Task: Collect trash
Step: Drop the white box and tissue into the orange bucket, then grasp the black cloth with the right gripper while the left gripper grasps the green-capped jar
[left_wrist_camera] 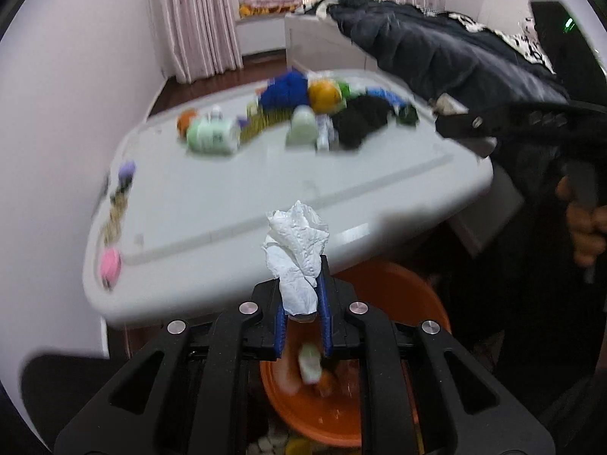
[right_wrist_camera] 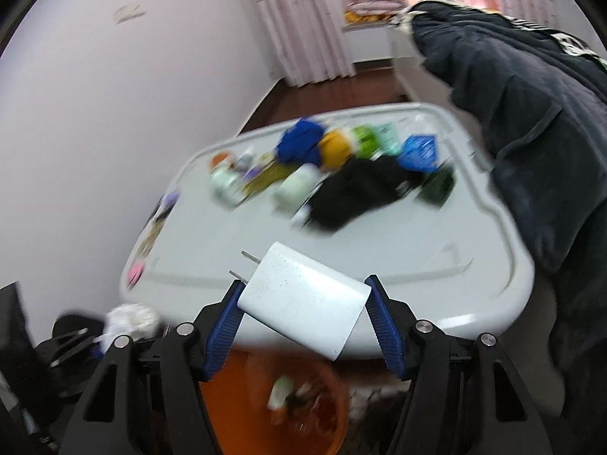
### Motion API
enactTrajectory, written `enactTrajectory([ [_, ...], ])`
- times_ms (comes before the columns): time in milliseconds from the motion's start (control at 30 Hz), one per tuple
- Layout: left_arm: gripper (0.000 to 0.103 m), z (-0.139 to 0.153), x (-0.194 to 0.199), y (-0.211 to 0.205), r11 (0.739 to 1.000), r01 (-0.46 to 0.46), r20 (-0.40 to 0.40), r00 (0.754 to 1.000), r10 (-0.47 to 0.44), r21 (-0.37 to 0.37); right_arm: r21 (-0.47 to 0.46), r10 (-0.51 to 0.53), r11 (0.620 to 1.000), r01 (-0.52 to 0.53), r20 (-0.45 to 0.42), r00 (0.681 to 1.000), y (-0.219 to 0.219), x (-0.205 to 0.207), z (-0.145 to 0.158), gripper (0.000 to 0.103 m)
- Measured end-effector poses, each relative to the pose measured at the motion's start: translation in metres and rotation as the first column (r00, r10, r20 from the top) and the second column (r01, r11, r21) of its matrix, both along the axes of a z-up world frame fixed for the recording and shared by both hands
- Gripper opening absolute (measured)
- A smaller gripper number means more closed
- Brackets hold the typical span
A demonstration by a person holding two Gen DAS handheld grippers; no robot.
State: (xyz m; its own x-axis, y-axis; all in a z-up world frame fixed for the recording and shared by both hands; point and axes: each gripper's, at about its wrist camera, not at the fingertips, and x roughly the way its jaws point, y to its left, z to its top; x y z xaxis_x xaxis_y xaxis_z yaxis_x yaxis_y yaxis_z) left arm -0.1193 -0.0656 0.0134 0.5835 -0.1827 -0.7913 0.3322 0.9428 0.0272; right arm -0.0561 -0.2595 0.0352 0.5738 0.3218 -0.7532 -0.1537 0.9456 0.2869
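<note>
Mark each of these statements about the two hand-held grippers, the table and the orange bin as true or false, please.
1. The left hand-held gripper is shut on a crumpled white tissue. True.
2. The right hand-held gripper is empty. False: a white plug adapter with two metal prongs sits between its fingers.
3. An orange bin stands below the near edge of the table. True.
4. The orange bin is empty. False: several pieces of rubbish already lie in it.
5. The table holds only one item. False: many things lie on it, among them a black cloth.
</note>
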Motion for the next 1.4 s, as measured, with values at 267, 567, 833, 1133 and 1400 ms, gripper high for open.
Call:
enactTrajectory([
  [267, 0.013, -0.013, -0.008, 0.010, 0.999, -0.008, -0.038, 0.999, 0.006, -0.042, -0.020, 0.086, 0.996, -0.089, -0.118, 0.989, 0.039, -0.048, -0.035, 0.063],
  [567, 0.081, -0.025, -0.005, 0.012, 0.999, -0.042, -0.096, 0.995, 0.041, -0.013, -0.023, 0.108, 0.993, -0.116, -0.217, 0.970, 0.043, -0.054, -0.066, 0.070],
  [833, 0.081, -0.025, 0.008, 0.020, 0.997, -0.065, -0.127, 0.990, 0.058, -0.049, -0.023, 0.062, 0.998, -0.066, -0.159, 0.985, 0.024, -0.025, -0.045, 0.070],
  [1133, 0.081, -0.020, 0.046, 0.021, 0.990, -0.102, -0.121, 0.989, 0.090, -0.093, -0.059, -0.090, 0.995, 0.082, -0.155, 0.984, 0.009, 0.125, -0.047, 0.076],
  [1400, 0.081, -0.031, 0.066, 0.025, 0.985, -0.132, -0.163, 0.980, 0.112, -0.115, -0.063, -0.200, 0.980, 0.190, -0.255, 0.946, 0.019, 0.185, -0.094, 0.044],
])
